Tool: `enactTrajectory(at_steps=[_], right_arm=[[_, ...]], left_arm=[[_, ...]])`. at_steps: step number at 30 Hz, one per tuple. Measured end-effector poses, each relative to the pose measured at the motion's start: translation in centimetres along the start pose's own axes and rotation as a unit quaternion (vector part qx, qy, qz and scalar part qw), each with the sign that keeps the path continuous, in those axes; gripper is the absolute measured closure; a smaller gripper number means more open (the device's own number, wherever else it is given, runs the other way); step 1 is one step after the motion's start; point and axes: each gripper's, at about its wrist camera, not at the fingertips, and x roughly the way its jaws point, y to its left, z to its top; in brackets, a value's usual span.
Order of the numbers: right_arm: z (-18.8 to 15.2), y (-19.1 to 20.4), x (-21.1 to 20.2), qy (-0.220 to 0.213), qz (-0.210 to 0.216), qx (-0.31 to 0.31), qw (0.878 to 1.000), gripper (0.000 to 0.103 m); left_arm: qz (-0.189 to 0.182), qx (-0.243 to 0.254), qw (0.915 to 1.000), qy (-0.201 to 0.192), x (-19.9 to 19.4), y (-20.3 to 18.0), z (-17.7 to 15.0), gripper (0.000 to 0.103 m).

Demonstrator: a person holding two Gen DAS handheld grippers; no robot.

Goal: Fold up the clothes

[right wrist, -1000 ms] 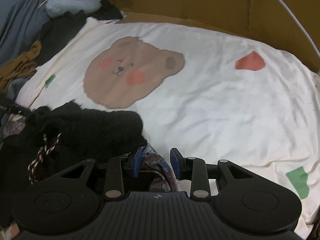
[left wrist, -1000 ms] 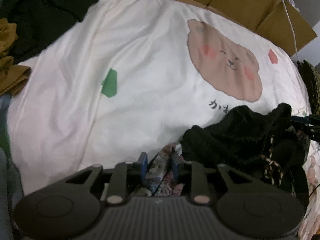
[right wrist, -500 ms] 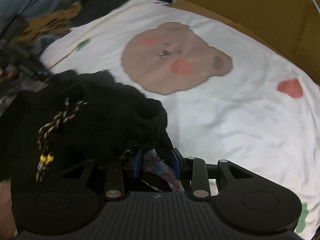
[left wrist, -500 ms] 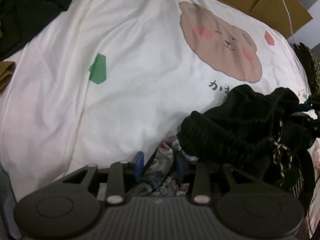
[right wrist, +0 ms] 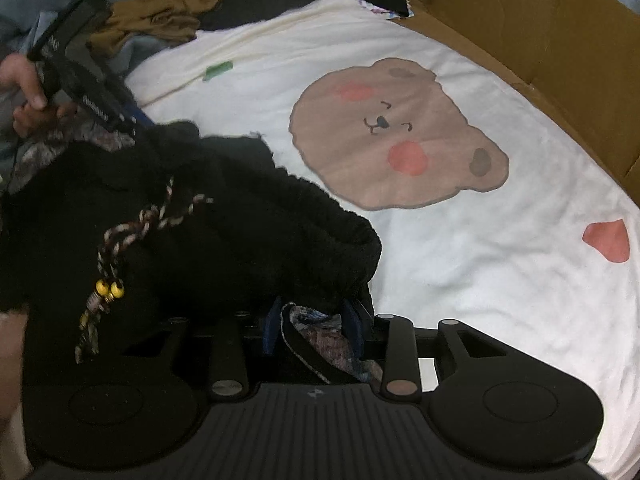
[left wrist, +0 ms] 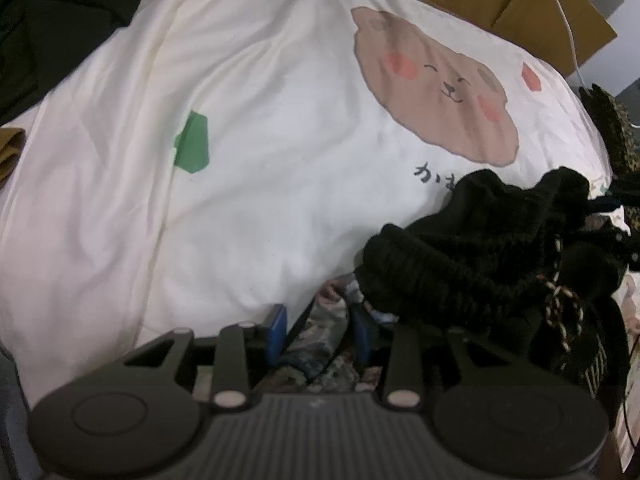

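Patterned lining of the black knitted garment (right wrist: 248,248) sits between both my jaws: left gripper (left wrist: 316,330) seemingly clamped, right gripper (right wrist: 314,330) easing open. Since a second ago my right hand has rolled, bunching the garment over the cream bear-print blanket (left wrist: 248,128); unfolded yet.

Black knit garment (right wrist: 208,240) hides the patterned fabric (right wrist: 324,344) beneath.
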Motion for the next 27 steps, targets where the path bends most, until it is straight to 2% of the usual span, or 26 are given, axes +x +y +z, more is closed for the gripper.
enactTrajectory(at_steps=[6, 13, 18, 27], right_arm=[[1.0, -2.1, -1.1, 0.005, 0.016, 0.015, 1.0, 0.062], [1.3, -4.3, -1.0, 0.022, 0.019, 0.024, 0.999, 0.062], [1.1, -6.4, -1.7, 0.016, 0.015, 0.052, 0.998, 0.062], [0.8, -4.3, 1.1, 0.044, 0.037, 0.016, 0.998, 0.063]], left_arm=[[-0.019, -0.009, 0.9997, -0.013, -1.6, 0.7, 0.7, 0.065], [-0.037, 0.019, 0.9991, -0.008, -1.5, 0.0, 1.2, 0.065], [-0.043, 0.026, 0.9987, -0.005, -0.8, -0.1, 1.2, 0.057], [-0.058, 0.024, 0.9979, 0.016, 0.8, 0.1, 0.9, 0.057]])
